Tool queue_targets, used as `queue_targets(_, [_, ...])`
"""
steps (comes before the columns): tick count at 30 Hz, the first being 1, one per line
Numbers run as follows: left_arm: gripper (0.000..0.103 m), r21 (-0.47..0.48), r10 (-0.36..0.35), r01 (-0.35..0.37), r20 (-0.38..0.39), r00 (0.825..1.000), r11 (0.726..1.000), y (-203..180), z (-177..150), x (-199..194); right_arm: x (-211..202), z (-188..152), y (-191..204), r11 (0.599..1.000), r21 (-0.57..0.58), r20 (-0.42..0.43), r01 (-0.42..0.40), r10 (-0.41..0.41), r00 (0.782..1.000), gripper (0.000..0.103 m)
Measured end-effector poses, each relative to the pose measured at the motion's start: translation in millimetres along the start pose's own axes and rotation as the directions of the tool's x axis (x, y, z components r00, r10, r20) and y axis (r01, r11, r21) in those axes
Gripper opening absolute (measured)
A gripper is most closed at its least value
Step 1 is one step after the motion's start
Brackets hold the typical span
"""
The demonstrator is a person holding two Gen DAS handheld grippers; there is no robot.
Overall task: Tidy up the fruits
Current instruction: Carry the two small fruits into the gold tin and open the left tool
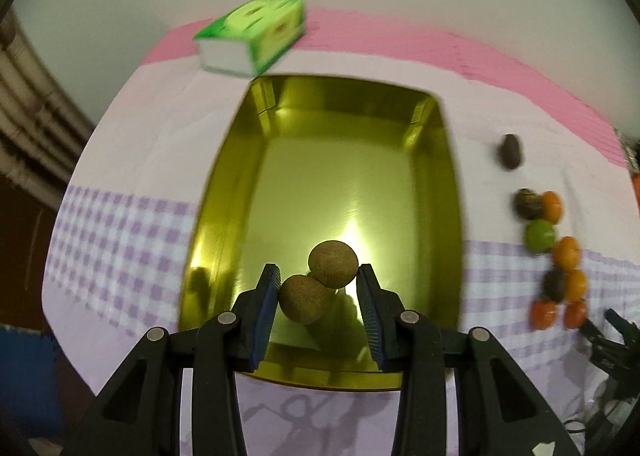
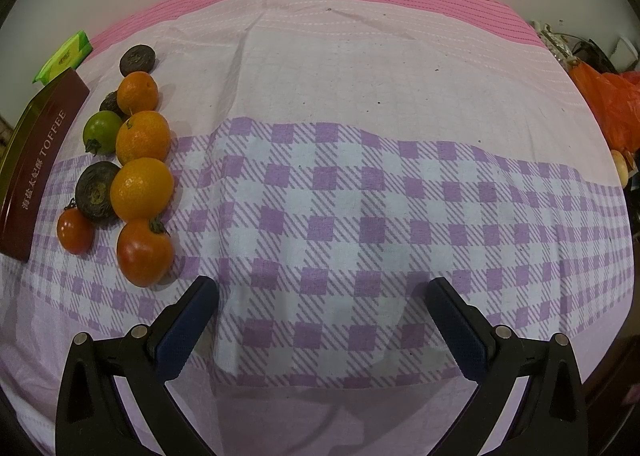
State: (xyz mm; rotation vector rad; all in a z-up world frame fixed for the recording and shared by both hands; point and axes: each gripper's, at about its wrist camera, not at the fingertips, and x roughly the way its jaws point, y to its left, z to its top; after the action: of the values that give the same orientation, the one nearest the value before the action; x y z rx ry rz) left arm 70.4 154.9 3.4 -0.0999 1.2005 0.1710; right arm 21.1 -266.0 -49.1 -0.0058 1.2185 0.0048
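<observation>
In the left wrist view a gold metal tray (image 1: 448, 183) lies on the cloth. Two round brown fruits lie in its near end: one (image 1: 333, 264) further in, one (image 1: 305, 299) nearer, between my left gripper's (image 1: 318, 278) open fingers, against the left pad (image 1: 267, 296). My right gripper (image 2: 322, 288) is open and empty over the checked cloth. Left of it lie several fruits: oranges (image 2: 142, 188), red tomatoes (image 2: 144, 252), a green fruit (image 2: 102, 131) and dark fruits (image 2: 96, 191).
A green tissue pack (image 1: 252, 35) lies behind the tray. The tray's dark red side reads TOFFEE (image 2: 36, 167) in the right wrist view. An orange plastic bag (image 2: 608, 103) lies at the far right table edge. The same fruit pile (image 1: 556, 256) lies right of the tray.
</observation>
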Motion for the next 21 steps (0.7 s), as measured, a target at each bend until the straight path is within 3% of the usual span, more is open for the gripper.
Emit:
queue_targets(6, [0.036, -0.047, 0.017, -0.019, -0.047, 0.999, 0.999, 22, -7, 17, 0, 0, 0, 1.0, 0.005, -0.001, 0.005, -0.005, 1.0, 0.103])
queue_targets(21, [0.036, -0.061, 0.028, -0.036, -0.127, 0.991, 0.998, 21, -16, 53, 0, 0, 0, 1.0, 0.004, 0.001, 0.007, -0.007, 1.0, 0.103])
